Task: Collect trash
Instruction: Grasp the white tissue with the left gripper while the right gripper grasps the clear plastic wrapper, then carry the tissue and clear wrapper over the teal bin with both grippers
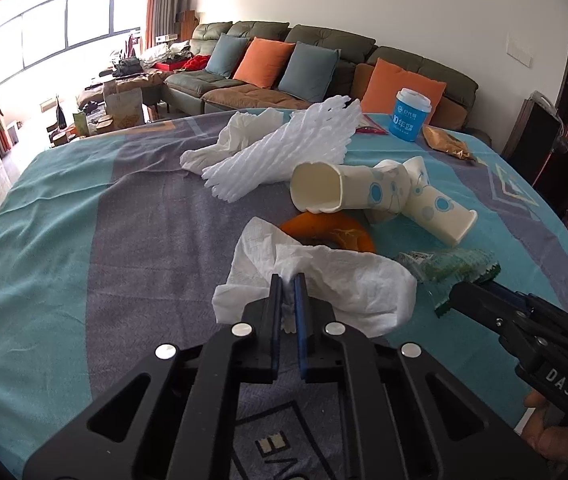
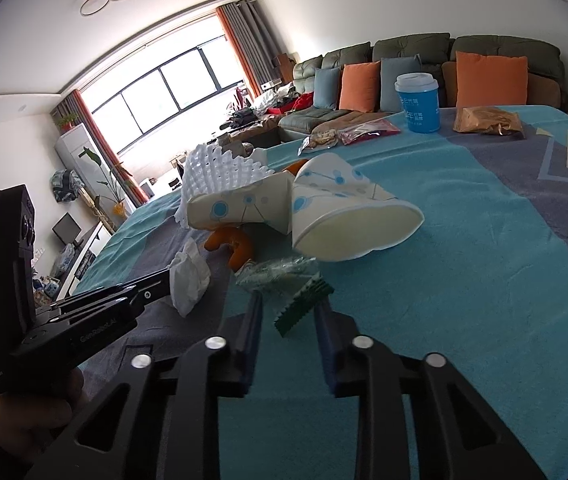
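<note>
My left gripper [image 1: 288,280] is shut on a crumpled white tissue [image 1: 336,280] lying on the blue-grey tablecloth [image 1: 103,220]; the tissue also shows in the right wrist view [image 2: 189,276]. My right gripper [image 2: 288,304] is open, its fingers on either side of a green-and-clear plastic wrapper [image 2: 292,284]; the wrapper also shows in the left wrist view [image 1: 452,268]. Beyond lie an orange peel [image 1: 336,232], two crushed paper cups [image 1: 348,194] [image 1: 432,204], white foam netting [image 1: 288,148] and another tissue [image 1: 239,132].
A blue cup with a white lid [image 1: 410,114] stands at the far edge, beside a brown snack bag [image 1: 448,144] and a red packet [image 1: 370,128]. A sofa with orange and blue cushions [image 1: 267,60] is behind the table.
</note>
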A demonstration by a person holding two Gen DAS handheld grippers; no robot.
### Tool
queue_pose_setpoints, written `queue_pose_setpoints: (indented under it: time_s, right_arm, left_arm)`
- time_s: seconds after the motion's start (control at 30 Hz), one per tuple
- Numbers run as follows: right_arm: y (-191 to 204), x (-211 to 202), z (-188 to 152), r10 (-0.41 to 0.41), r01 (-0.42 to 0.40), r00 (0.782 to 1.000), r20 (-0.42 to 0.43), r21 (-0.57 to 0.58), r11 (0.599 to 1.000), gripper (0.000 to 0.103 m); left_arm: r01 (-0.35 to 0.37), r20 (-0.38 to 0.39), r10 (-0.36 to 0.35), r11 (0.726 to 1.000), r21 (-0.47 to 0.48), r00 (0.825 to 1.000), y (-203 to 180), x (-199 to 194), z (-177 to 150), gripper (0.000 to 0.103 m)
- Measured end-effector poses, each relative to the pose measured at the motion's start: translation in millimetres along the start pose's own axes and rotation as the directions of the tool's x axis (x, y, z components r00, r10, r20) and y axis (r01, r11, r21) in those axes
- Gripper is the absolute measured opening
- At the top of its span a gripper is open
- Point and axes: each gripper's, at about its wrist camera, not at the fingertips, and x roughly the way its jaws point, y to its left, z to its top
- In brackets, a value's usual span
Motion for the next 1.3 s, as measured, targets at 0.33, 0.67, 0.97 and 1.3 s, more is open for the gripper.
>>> queue_pose_setpoints:
  time_s: [0.33,0.67,0.97,1.3]
  right_arm:
    - [9.0,-7.9,0.7,0.018,-0.017,1.0,0.015,-0.029,0.999,0.001]
    - [39.6,-27.9,5.6,0.055,-0.047,0.996,0.064,-0.118,0.992,0.001]
    - [81.8,-41.6,12.0,0.126,-0.103,0.987,0.099,-0.211,0.972,0.001]
    - [150.5,-43.9,20.0,0.256,-0.206,0.961,0.107,-0.346,0.916,0.001]
  left_arm:
    - [0.058,0.064,-0.053,0.995,-0.083,0.997,18.3,-25.5,-2.5,0.005]
    - [0.062,0.162,-0.04,0.989,-0.137,0.986,35.9,-76.1,-3.9,0.005]
    - [0.017,0.263,0.032,0.984,-0.18,0.964,61.2,-129.8,-13.2,0.005]
    - [-0.082,0.355,0.181,0.957,-0.277,0.917,106.1,-203.1,-39.9,0.005]
